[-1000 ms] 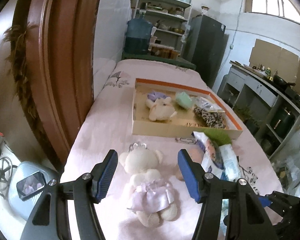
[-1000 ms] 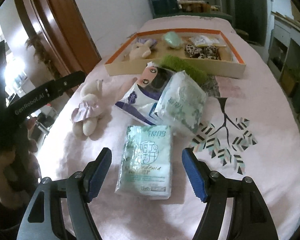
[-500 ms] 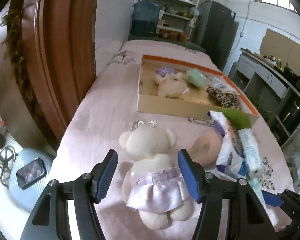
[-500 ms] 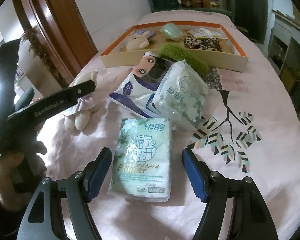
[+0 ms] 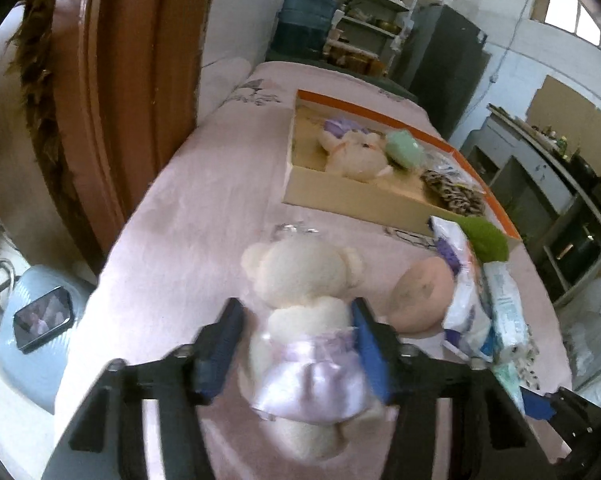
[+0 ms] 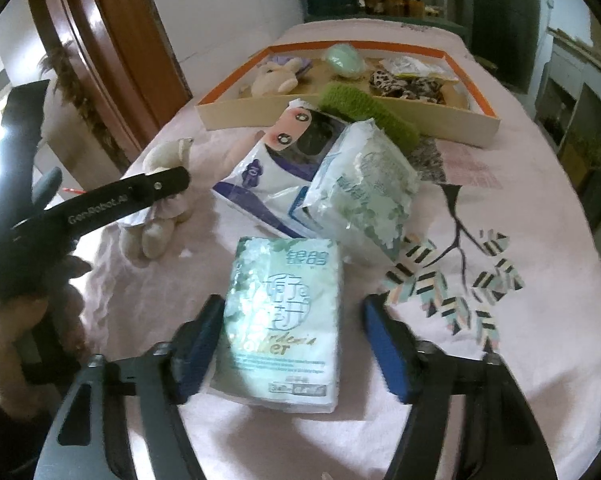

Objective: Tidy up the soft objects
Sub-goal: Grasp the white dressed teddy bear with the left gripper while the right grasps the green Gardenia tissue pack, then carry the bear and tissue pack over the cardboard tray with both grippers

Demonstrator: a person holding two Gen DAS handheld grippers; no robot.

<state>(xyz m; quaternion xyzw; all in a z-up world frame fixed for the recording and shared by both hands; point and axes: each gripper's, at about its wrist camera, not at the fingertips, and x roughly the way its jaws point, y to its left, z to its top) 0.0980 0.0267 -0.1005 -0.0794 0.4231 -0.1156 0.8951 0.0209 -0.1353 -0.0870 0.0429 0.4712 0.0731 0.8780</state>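
A cream teddy bear (image 5: 300,272) in a lilac skirt lies on the pink cloth. My left gripper (image 5: 296,308) straddles its body and its jaws are closing; the right pad touches the plush, while a thin gap shows at the left pad. In the right wrist view the bear (image 6: 160,224) lies under one finger (image 6: 140,196) of that gripper. My right gripper (image 6: 293,306) stands over a pale green tissue pack (image 6: 284,312) with its jaws closing. Its left pad is at the pack's edge and the right pad stands clear. Farther back is the orange-rimmed cardboard box (image 5: 340,196).
The box holds a plush bunny (image 5: 356,152), a mint soft piece (image 5: 404,152) and a leopard cloth (image 5: 452,196). A pink round plush (image 5: 420,296), a printed bag (image 6: 276,176), a second tissue pack (image 6: 360,184) and a green cloth (image 6: 364,108) lie in front of it. A wooden door frame (image 5: 120,80) stands left.
My left gripper has sunk over the bear and its jaws have narrowed around the body. The right gripper has stayed in place while its jaws narrowed around the tissue pack.
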